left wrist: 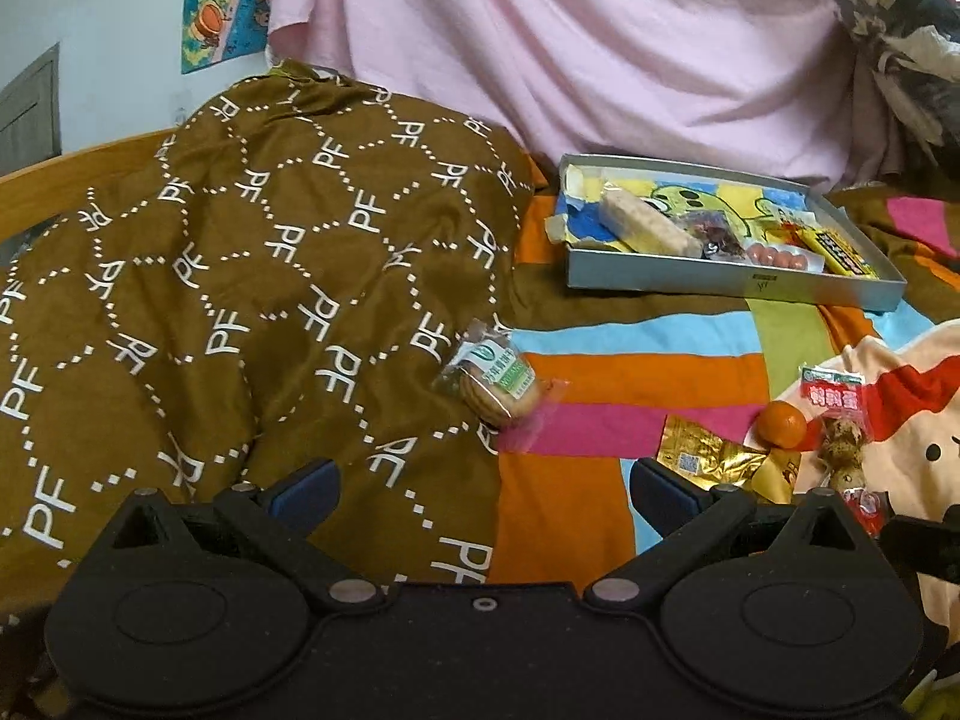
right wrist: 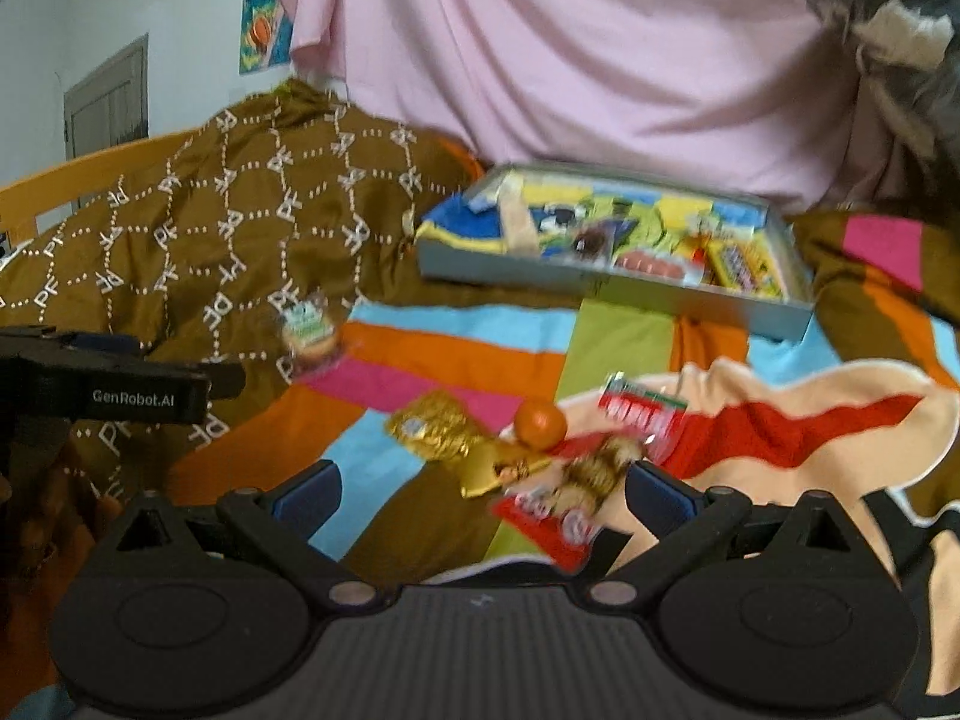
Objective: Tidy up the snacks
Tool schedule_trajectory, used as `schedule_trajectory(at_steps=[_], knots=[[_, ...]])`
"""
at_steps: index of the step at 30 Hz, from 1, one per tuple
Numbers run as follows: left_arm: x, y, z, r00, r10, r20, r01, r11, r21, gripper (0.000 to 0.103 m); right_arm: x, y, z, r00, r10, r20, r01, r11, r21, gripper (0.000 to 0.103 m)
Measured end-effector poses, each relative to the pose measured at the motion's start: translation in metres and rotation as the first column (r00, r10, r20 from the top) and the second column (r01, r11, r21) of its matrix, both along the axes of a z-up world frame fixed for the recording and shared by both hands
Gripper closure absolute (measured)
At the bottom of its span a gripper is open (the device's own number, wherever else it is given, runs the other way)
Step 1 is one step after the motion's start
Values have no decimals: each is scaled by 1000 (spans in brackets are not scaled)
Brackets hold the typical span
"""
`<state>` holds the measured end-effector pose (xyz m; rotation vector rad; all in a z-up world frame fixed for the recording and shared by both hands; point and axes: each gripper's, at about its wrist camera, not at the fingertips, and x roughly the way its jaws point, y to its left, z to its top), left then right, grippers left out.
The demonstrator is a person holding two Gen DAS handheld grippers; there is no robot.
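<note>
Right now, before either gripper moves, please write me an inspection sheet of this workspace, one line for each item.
Surface: a bed with a striped bedspread in many colours.
Job's things: shallow grey box already holds several snacks; still outside lie a biscuit pack, a gold wrapper, a small orange and a red-labelled snack pack.
Clutter: brown patterned quilt bunched on the left; cream cartoon cloth under the orange and the red pack.
Grippers: left gripper open, empty; right gripper open, above the red pack, not closed on it.
Cables: nothing seen.
Surroundings: pink sheet hanging behind; poster on the wall.
</note>
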<state>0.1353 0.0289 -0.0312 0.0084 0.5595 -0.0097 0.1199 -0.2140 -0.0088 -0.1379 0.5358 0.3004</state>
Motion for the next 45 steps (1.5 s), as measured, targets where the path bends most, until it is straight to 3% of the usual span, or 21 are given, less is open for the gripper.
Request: schedule_trajectory(at_steps=[19, 28, 31, 35, 38, 45], knots=[[26, 6, -14, 1000, 24, 7, -24, 999, -42, 1, 28, 13, -18, 994, 34, -101, -34, 999, -4, 0], [67, 12, -10, 991, -37, 128, 36, 999, 3, 1, 55, 17, -24, 986, 90, -139, -95, 995, -32, 0], [82, 17, -13, 989, -74, 131, 75, 997, -8, 1, 67, 16, -21, 981, 127, -145, -133, 991, -33, 0], [106, 22, -18, 981, -165, 104, 172, 984, -56, 1, 89, 19, -18, 947, 263, -183, -272, 962, -28, 0], [116, 24, -23, 973, -216, 85, 223, 972, -72, 1, 103, 25, -16, 920, 343, -189, -363, 928, -85, 0], [125, 21, -35, 949, -311, 44, 314, 942, -115, 1, 136, 39, -19, 871, 431, -238, -460, 884, -82, 0]])
